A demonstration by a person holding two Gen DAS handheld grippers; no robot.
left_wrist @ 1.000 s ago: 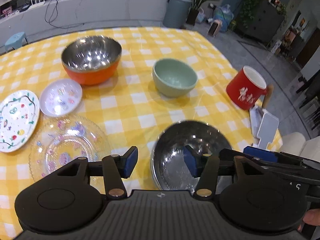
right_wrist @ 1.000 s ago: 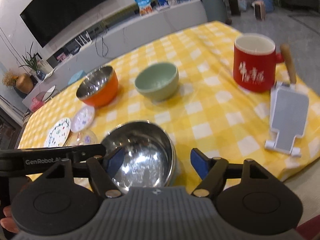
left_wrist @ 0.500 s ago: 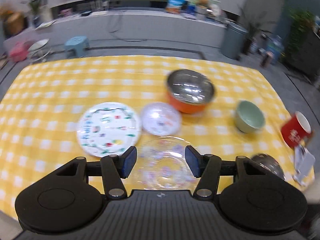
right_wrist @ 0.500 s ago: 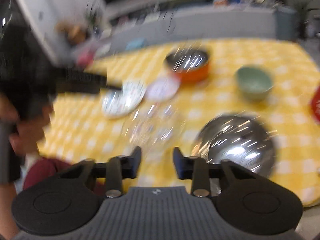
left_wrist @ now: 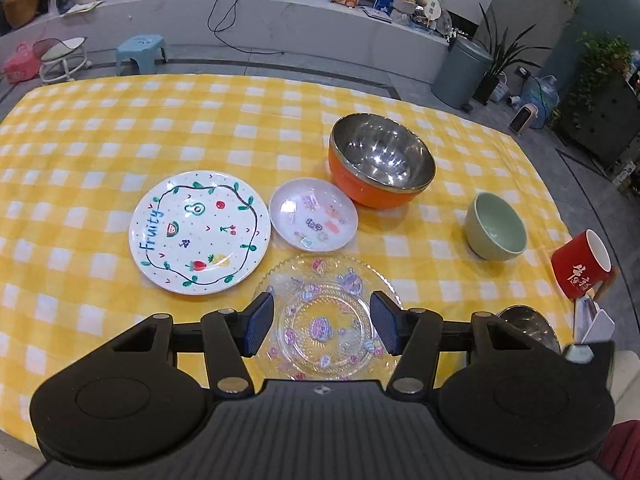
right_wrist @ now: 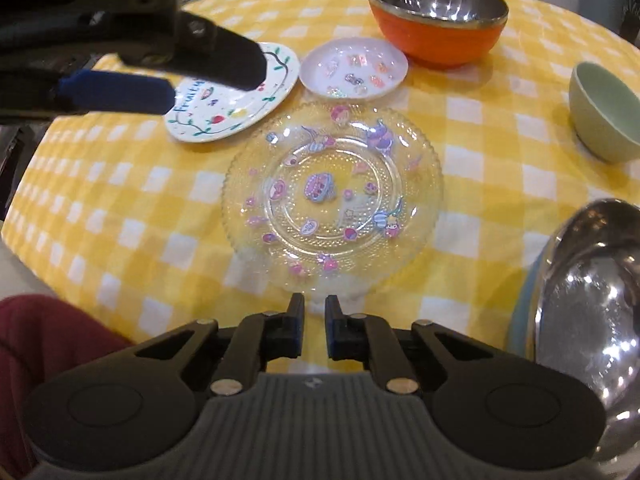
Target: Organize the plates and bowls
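A clear glass plate (left_wrist: 325,280) (right_wrist: 332,196) with cartoon stickers lies near the table's front edge. My left gripper (left_wrist: 322,324) hovers over it, open and empty. My right gripper (right_wrist: 314,304) points down at the plate's near rim, its jaws closing to a narrow gap with nothing clasped. Behind the plate lie a white "Fruity" plate (left_wrist: 200,232) (right_wrist: 240,96) and a small pink plate (left_wrist: 312,216) (right_wrist: 354,68). An orange steel-lined bowl (left_wrist: 380,164) (right_wrist: 436,12), a green bowl (left_wrist: 496,232) (right_wrist: 604,112) and a steel bowl (left_wrist: 528,324) (right_wrist: 592,320) stand to the right.
A red mug (left_wrist: 582,268) and a white phone stand (left_wrist: 596,324) sit at the right edge of the yellow checked tablecloth (left_wrist: 100,140). The left gripper's blue pad (right_wrist: 116,92) reaches across the upper left of the right wrist view. A dark red sleeve (right_wrist: 48,340) shows at lower left.
Both grippers swung left from the steel bowl to the glass plate. The right gripper's jaws went from wide open to nearly together. The left gripper stayed open.
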